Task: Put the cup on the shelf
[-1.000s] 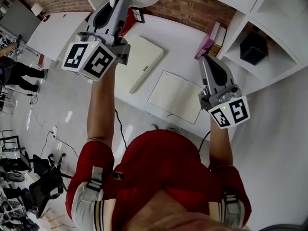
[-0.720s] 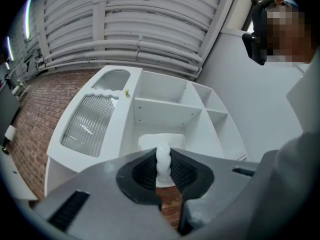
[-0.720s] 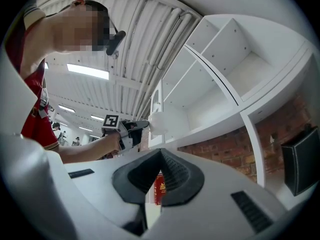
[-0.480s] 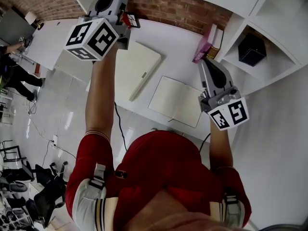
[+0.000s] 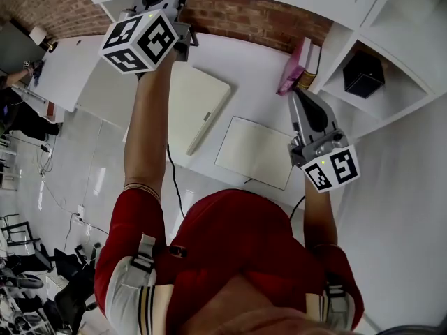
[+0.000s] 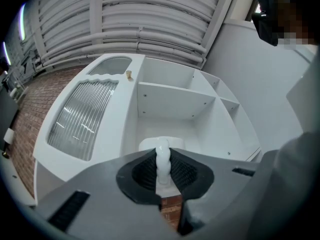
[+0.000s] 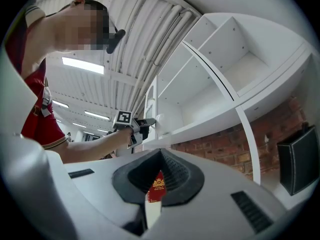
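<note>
My left gripper (image 6: 163, 165) is shut on the handle of a white cup (image 6: 161, 145), which it holds raised in front of the white shelf unit (image 6: 176, 98). The cup stands before a lower open compartment, and whether it rests on the board I cannot tell. From the right gripper view, the left gripper (image 7: 144, 126) holds the cup (image 7: 159, 120) at the shelf's edge. In the head view only the left gripper's marker cube (image 5: 140, 39) and body show; the cup is out of frame. My right gripper (image 5: 302, 98) hangs lower, by the shelf's side, jaws together and empty.
A white desk (image 5: 262, 65) runs along a brick wall. It bears a closed cream notebook (image 5: 201, 105), an open notebook (image 5: 255, 152) and pink books (image 5: 300, 60) leaning on the shelf. A black box (image 5: 363, 72) sits in a lower compartment.
My left gripper has gone up and farther toward the shelf with the cup, which has left the top of the head view. The right gripper has stayed put.
</note>
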A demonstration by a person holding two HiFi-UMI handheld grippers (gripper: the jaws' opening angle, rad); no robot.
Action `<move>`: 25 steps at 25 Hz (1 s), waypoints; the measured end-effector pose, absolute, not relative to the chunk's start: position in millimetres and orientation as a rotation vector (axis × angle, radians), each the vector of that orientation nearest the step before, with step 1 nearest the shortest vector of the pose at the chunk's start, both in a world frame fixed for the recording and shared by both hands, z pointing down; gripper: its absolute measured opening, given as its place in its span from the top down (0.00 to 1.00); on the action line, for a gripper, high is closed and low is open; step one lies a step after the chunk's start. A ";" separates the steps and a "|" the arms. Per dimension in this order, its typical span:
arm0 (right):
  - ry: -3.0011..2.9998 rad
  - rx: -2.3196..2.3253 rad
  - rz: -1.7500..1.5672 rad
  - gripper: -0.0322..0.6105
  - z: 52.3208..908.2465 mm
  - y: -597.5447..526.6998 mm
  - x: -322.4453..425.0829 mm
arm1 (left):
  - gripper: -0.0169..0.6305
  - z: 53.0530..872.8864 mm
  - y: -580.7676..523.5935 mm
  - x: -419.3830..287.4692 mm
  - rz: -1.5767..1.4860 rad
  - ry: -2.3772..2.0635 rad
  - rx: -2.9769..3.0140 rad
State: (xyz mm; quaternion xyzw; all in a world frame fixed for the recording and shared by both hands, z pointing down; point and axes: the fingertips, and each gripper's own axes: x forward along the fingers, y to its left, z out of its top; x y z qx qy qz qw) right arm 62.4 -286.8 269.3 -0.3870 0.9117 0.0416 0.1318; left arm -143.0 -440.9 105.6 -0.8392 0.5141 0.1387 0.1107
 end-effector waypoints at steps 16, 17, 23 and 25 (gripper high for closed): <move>2.628 -1.175 0.096 0.95 279.0 -298.6 75.7 | 0.90 108.1 -477.4 -133.8 0.386 1.512 -2.487; 2.629 -1.175 0.095 0.95 279.8 -298.8 76.1 | 0.90 108.4 -479.1 -133.2 0.383 1.514 -2.487; 2.630 -1.181 0.093 0.95 280.8 -297.8 77.4 | 0.90 109.3 -488.3 -130.9 0.360 1.529 -2.488; 2.629 -1.182 0.094 0.95 280.3 -297.0 77.7 | 0.90 109.5 -490.6 -129.6 0.351 1.533 -2.487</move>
